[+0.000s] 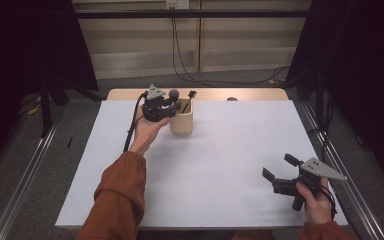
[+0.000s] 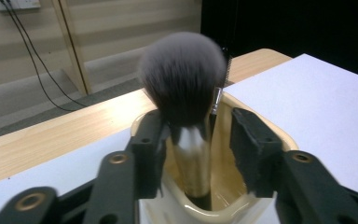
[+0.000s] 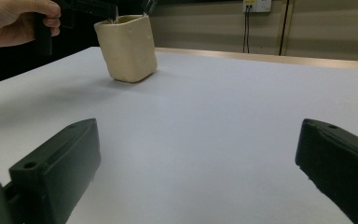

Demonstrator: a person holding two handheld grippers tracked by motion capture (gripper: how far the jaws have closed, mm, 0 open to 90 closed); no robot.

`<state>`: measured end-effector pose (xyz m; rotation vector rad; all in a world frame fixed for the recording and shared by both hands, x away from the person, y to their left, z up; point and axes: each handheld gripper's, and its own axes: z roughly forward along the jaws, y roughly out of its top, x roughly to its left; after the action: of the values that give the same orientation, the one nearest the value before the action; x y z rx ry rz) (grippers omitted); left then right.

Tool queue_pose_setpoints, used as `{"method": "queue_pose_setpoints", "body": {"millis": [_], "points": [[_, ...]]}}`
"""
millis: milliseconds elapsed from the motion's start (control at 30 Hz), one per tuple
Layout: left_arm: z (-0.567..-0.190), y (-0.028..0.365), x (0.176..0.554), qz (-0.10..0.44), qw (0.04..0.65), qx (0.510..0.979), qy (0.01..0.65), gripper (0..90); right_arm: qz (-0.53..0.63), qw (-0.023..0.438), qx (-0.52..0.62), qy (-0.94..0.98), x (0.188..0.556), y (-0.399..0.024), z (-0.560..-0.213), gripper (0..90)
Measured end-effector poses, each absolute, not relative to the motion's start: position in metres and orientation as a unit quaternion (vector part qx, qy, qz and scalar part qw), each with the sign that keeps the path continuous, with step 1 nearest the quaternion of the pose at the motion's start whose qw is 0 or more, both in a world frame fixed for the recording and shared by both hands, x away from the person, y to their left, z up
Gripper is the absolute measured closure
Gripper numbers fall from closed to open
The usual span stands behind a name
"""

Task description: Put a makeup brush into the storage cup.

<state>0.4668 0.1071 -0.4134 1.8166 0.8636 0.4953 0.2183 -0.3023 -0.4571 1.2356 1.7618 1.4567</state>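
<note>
Left gripper (image 2: 193,140) jaws apart around a makeup brush (image 2: 184,88) standing in a cream cup (image 2: 261,128), right gripper (image 3: 196,177) spread wide, empty, well apart, left gripper view revealing gold ferrule.

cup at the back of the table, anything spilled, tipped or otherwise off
Nothing stands out. The cream cup stands upright on the white table, with a fluffy brush standing in it. The left gripper has its jaws open around the brush handle.

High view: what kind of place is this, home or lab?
Likely a lab recording station, not a home: a white-topped table flanked by black curtains, metal rails on the floor, and loose cables running to a wall outlet.
</note>
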Motion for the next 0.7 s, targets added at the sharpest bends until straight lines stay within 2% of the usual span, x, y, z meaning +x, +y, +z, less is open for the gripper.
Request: {"method": "queue_pose_setpoints", "body": {"millis": [233,367,600,700], "points": [[-0.4134,0.1126,0.4647,0.220,0.514,0.744,0.364,40.3,0.539,0.269,0.458,0.653,0.2187,-0.3039,-0.4579,0.0],[-0.4115,0.1146,0.4641,0.213,0.528,0.737,0.364,33.2,0.539,0.268,0.461,0.652,0.2192,-0.3057,-0.4589,0.0],[-0.4082,0.1140,0.4605,0.200,0.535,0.731,0.373,13.9,0.539,0.266,0.459,0.654,0.2226,-0.3054,-0.4606,0.0],[-0.4063,0.1147,0.4572,0.196,0.537,0.730,0.375,10.7,0.538,0.266,0.459,0.654,0.2227,-0.3050,-0.4604,0.0]]}}
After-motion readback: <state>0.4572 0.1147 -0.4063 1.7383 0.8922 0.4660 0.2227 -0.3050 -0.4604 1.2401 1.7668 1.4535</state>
